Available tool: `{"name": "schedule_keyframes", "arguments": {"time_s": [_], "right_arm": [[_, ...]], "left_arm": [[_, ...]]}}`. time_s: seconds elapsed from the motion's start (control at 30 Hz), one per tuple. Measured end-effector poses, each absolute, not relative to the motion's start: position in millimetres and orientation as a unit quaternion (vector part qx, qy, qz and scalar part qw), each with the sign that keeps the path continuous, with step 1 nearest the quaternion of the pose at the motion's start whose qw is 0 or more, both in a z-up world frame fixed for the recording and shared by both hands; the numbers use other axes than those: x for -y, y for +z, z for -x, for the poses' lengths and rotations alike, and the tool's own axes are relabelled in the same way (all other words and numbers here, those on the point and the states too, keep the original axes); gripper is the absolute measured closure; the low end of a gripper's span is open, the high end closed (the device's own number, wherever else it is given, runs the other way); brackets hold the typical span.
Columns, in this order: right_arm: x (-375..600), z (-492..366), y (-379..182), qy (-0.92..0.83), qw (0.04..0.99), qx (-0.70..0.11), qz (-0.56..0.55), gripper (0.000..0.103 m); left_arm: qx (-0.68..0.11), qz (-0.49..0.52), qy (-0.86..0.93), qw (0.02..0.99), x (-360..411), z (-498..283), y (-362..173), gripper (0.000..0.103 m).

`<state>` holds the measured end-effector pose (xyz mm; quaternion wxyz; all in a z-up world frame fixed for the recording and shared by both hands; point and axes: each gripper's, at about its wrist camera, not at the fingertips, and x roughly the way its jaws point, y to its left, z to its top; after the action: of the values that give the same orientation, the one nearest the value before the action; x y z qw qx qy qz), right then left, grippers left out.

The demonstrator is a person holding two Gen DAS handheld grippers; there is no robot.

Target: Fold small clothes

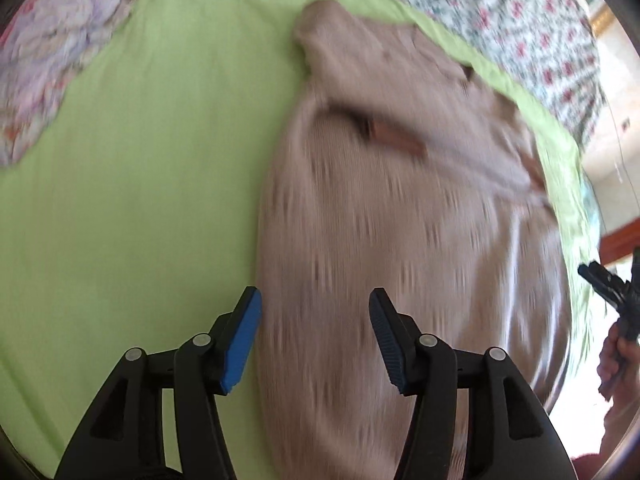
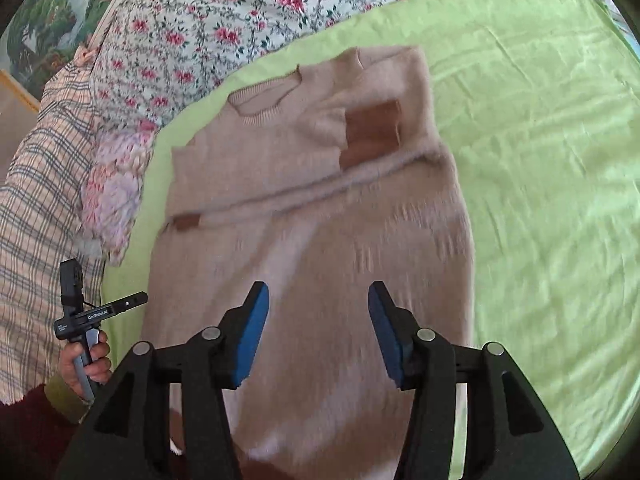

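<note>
A beige knitted sweater (image 2: 304, 216) is laid flat on a light green sheet (image 2: 540, 168), with its neckline toward the far edge of the sheet and its hem toward the near edge. Both sleeves are folded across the chest, and a brown elbow patch (image 2: 372, 134) is seen on the upper sleeve, while a smaller brown patch (image 2: 187, 222) shows at the sweater's left side. The sheet is bordered along its far edge by a floral quilt (image 2: 224, 20), and a pink and lilac flowered cloth (image 2: 116, 196) is bunched at the sheet's left edge. A checked fabric (image 2: 36, 216) is seen further left.

The right gripper (image 2: 318, 332) is held above the lower part of the sweater; its blue-padded jaws are spread wide and nothing is caught between them. The left gripper (image 1: 316, 340) is likewise held over the sweater's lower part, near its left side, with jaws parted and empty; that view is blurred, so contact with the knit cannot be judged. In the right wrist view the left device's handle is seen gripped by the left hand (image 2: 86, 364) off the sheet's near left corner. In the left wrist view the right hand (image 1: 614, 354) is glimpsed at the far right rim.
</note>
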<state>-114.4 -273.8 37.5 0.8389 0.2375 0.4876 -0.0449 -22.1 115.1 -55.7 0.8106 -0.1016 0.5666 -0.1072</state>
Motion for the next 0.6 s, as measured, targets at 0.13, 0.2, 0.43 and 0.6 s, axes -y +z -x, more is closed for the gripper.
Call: {"name": "schedule_keyframes", "arguments": {"time_s": [0.13,0.2,0.43,0.6], "right_arm": [[276,167,28,-0.050,0.824,-0.499,-0.265,0.050],[277,190,22,-0.055,0.813,-0.510,-0.275,0.050],[270,248,-9,-0.030,0.780,-0.526,-0.338,0.050],[259,252,-28,0.016,0.788,-0.487,-0.376,0.050]], "left_arm": [[-0.596,0.139,-0.127,0.781,-123,74,-76,0.042],[-0.602,0.157,-0.141,0.770,-125,98,-84,0.041],[-0.597,0.173,-0.197,0.758,-111,144,-92,0.040],[-0.600,0.189,-0.236,0.741,-110,148,-96,0.041]]}}
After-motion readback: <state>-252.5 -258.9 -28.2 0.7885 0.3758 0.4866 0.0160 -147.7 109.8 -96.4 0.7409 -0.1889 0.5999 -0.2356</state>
